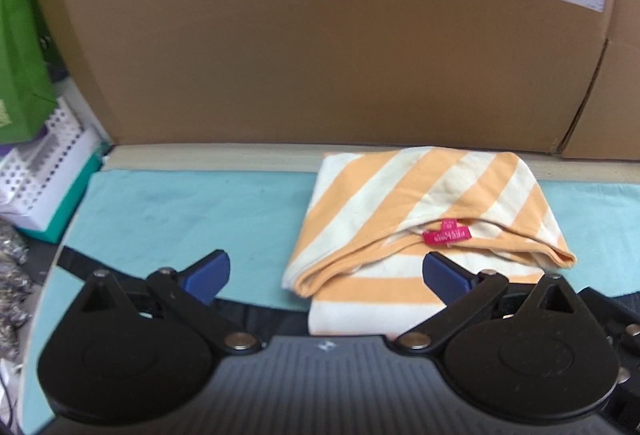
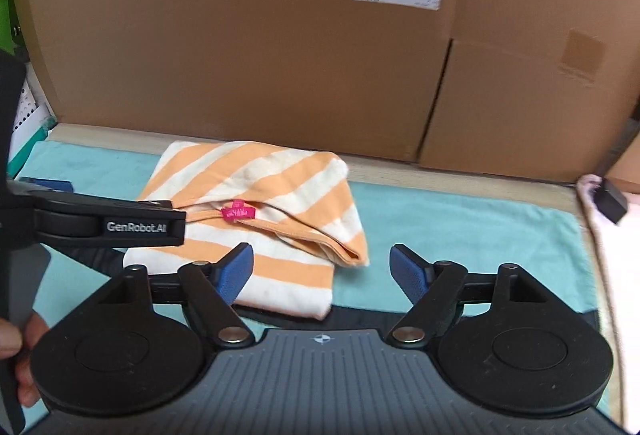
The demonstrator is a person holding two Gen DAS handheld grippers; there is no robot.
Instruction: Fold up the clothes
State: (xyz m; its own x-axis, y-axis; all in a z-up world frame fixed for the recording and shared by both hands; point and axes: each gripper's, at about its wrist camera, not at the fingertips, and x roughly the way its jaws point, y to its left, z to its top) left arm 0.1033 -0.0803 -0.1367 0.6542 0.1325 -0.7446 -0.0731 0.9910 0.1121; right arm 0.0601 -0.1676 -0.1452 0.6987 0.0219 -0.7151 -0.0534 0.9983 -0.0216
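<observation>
Orange-and-cream striped knit garment (image 1: 420,211) lies folded into a compact stack on the light teal cloth mat (image 1: 180,211) covering the desk, toward the far edge, just in front of the big brown cardboard box (image 1: 320,27). Neck opening with the pink sewn-in label (image 1: 447,236) faces the cameras; the top layer sits skewed over the layer below, one rolled corner sticking out to the right.

Left claw (image 1: 326,273): jaws wide apart, holding nothing, low over the mat with its right blue pad (image 1: 442,275) in front of the garment's near edge; touching or not, can't tell. Right claw (image 2: 322,271): also spread, empty, its left blue pad (image 2: 236,273) over the near right part of the stack.

The stack fits either a finished fold or one awaiting a last fold or tidy.

Risks, as judgement:
- A pad snagging the loose collar edge on any move would drag the top layer and undo the fold.
- Pinching only one layer would peel the stack apart.
- The claws are close together; the left one crosses the right wrist view, so a collision is possible.
- Pushing forward would bunch the fabric against the box.
</observation>
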